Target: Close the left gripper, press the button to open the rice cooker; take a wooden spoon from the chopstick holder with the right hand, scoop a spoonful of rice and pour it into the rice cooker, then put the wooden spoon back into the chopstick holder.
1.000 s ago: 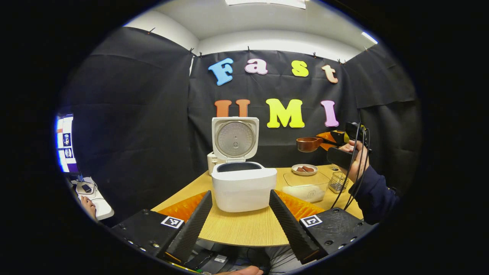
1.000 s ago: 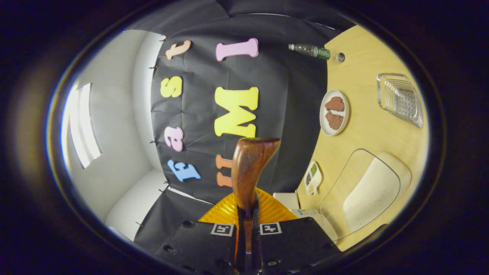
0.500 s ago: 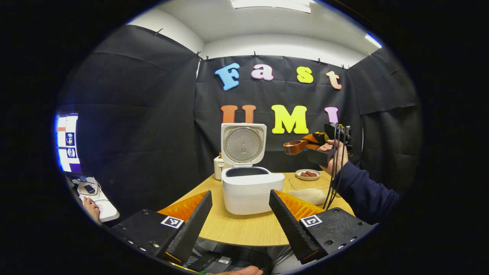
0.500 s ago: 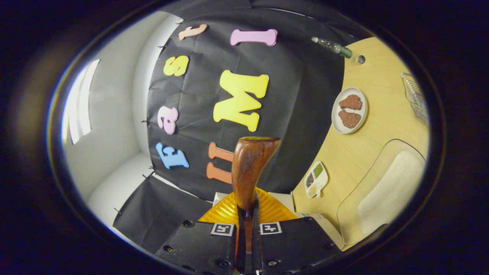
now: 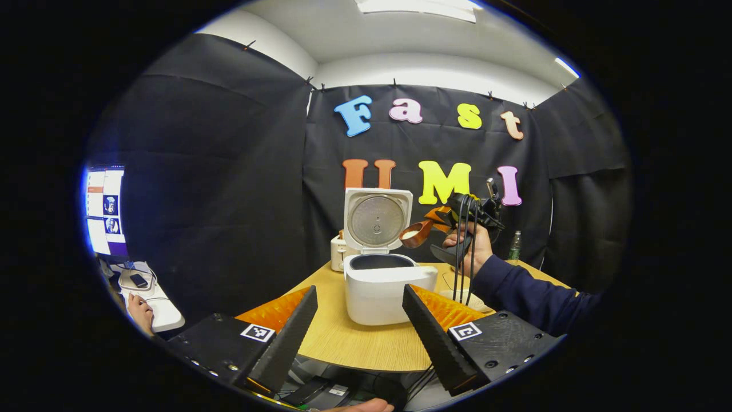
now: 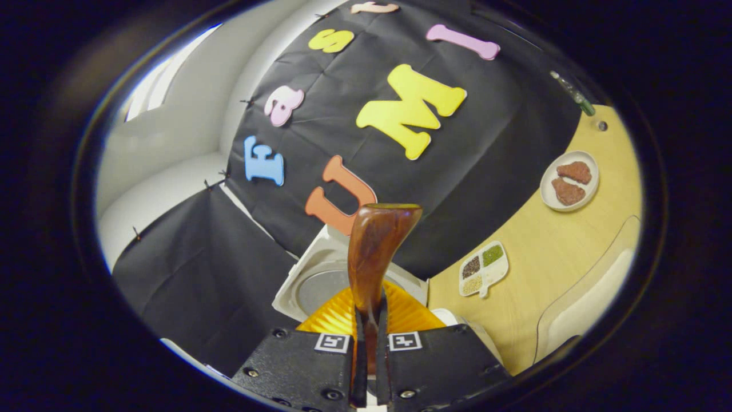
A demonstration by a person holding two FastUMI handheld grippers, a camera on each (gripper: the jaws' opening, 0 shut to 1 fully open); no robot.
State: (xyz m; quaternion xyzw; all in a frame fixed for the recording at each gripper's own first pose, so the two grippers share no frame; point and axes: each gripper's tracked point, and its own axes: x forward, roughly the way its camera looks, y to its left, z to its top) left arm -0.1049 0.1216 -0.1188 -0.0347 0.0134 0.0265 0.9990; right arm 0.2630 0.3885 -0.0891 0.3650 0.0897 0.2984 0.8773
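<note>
The right claw (image 6: 366, 320) pinches the brown wooden spoon (image 5: 416, 233), seemingly rice-laden, beside the open white rice cooker (image 5: 384, 280); tip slowly over the pot. The left claw (image 5: 357, 320) stays spread.

White rice cooker (image 5: 389, 286) on table, lid up; brown wooden spoon (image 5: 416, 233) w/ rice tilted above pot.

Recording booth, staged as kitchen: black cloth wall (image 5: 229, 171) is enclosing a wooden surface (image 5: 343, 337) carrying rice cooker (image 5: 383, 286), plate of food (image 6: 569, 180), seasoning dish (image 6: 483, 269); monitor (image 5: 106, 209) is glowing outside, ceiling light (image 5: 417, 6) shining.
</note>
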